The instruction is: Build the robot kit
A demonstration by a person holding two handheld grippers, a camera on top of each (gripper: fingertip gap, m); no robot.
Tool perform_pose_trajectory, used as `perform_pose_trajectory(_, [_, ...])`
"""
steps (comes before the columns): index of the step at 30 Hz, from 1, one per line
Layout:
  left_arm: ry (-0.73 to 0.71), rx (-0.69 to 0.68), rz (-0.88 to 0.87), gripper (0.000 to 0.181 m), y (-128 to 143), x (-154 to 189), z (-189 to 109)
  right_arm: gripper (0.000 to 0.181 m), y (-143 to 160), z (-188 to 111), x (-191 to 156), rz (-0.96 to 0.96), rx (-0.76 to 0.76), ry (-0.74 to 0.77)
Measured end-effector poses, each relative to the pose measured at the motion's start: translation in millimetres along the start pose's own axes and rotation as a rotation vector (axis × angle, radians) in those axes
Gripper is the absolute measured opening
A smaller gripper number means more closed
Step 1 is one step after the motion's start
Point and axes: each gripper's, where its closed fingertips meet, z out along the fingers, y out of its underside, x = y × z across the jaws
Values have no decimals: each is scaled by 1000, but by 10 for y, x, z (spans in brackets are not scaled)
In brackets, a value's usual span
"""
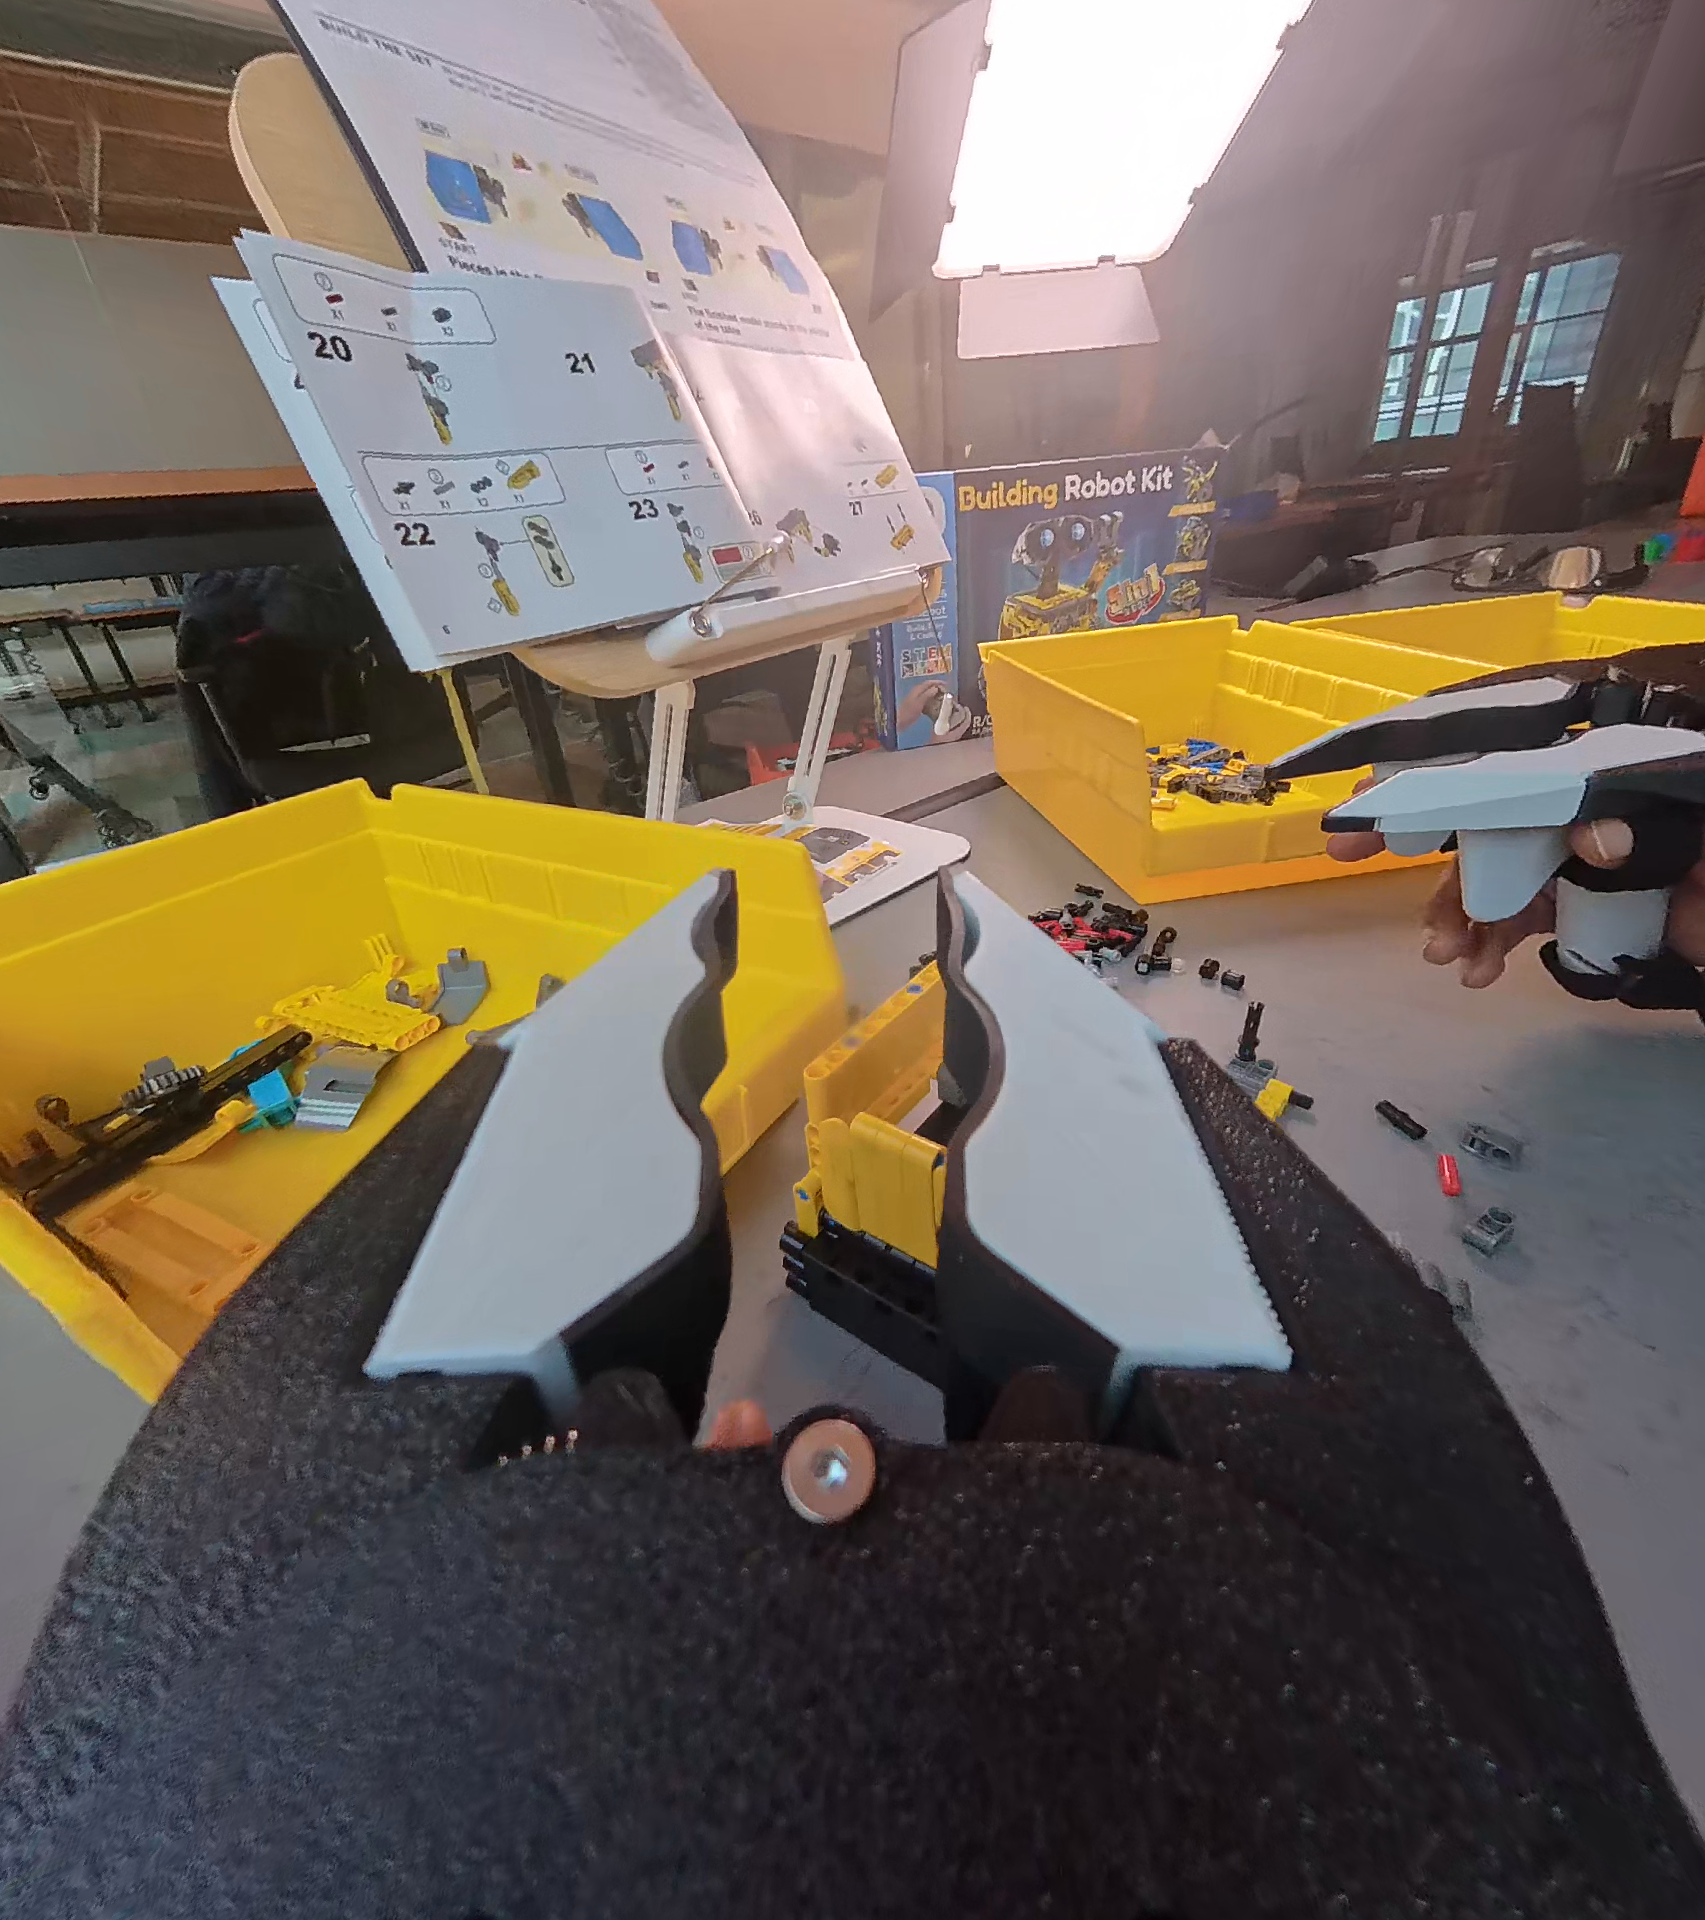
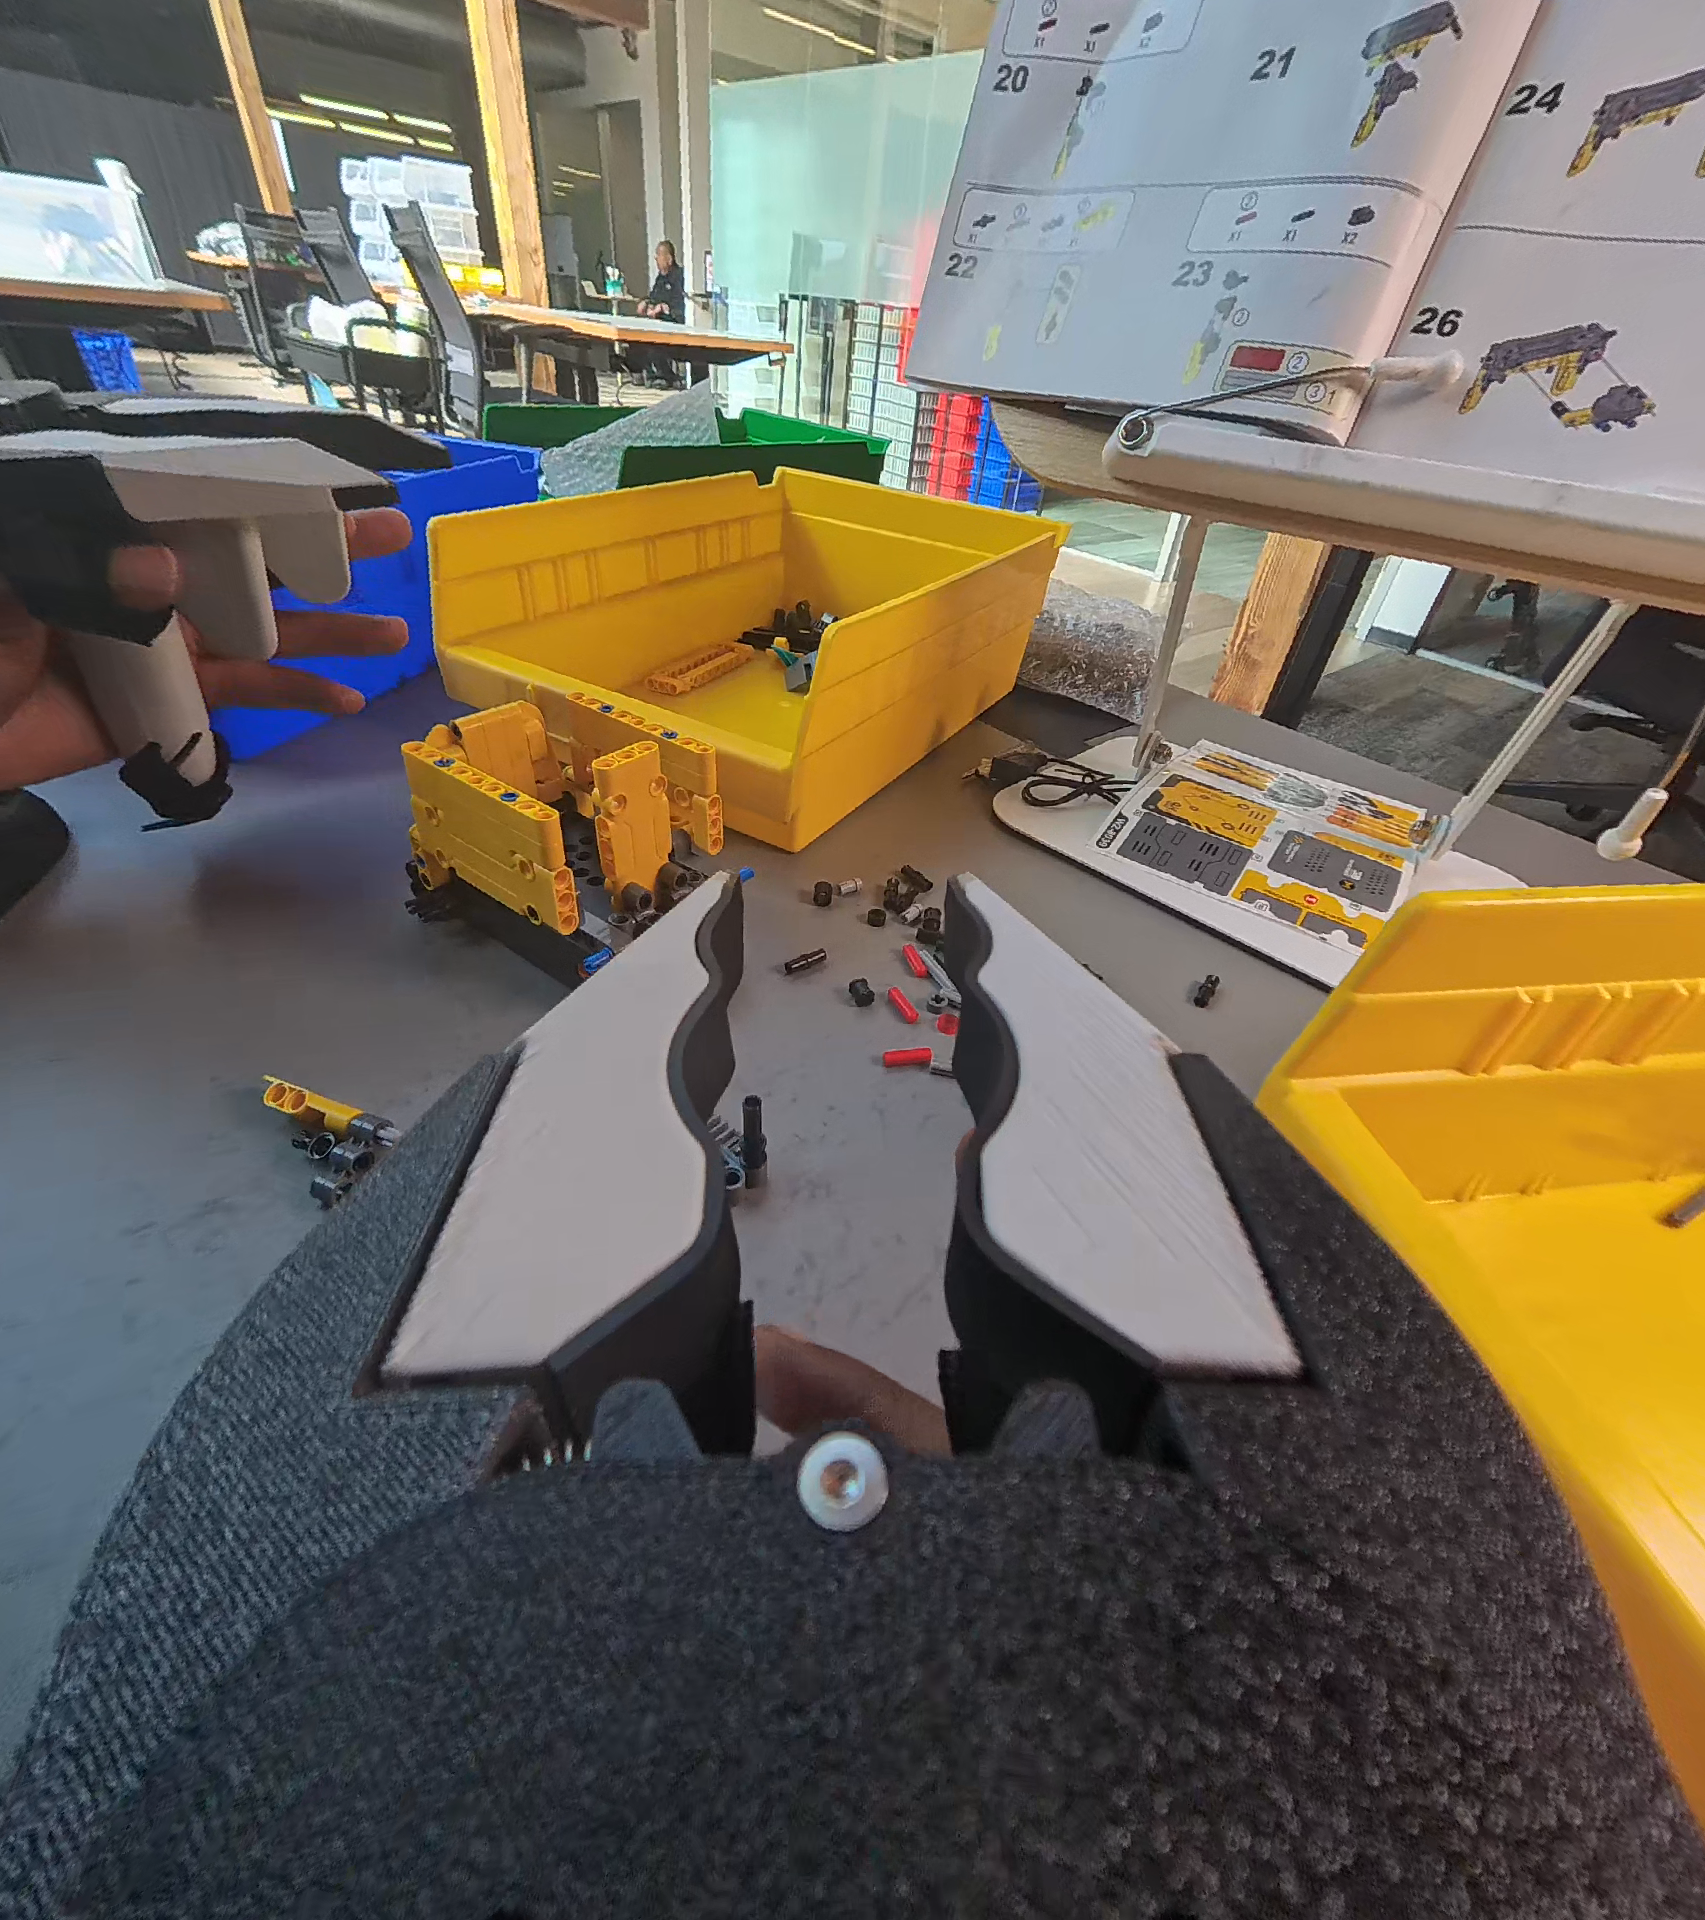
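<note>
Both tools (image 1: 835, 914) (image 2: 843, 904) agape, empty.

- Left wrist view: low over the table (image 1: 1606, 1195), looking forward along its fingers, close to the model (image 1: 869, 1174).
- Right wrist view: similar height, perhaps further from the model (image 2: 557, 810), aimed leftward.
- Shared: model, booklet (image 1: 557, 447), left bin (image 2: 754, 634).

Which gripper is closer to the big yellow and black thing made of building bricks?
Left. The left gripper hangs open right over the yellow and black brick model, which shows between its fingers. The right gripper is open too, off to the side, above small loose pieces.
</note>
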Motion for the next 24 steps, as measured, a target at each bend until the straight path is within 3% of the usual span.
perform_pose_trajectory(12, [-24,1,-109,36,37,-127,-23,39,45,27,27,23,7,-20])
perform_pose_trajectory(18, [-69,0,-181,52,125,-265,-25,40,78,35,104,84,15,-23])
perform_pose_trajectory(24, [-75,8,-206,49,150,-305,-34,39,94,30,114,91,15,-27])
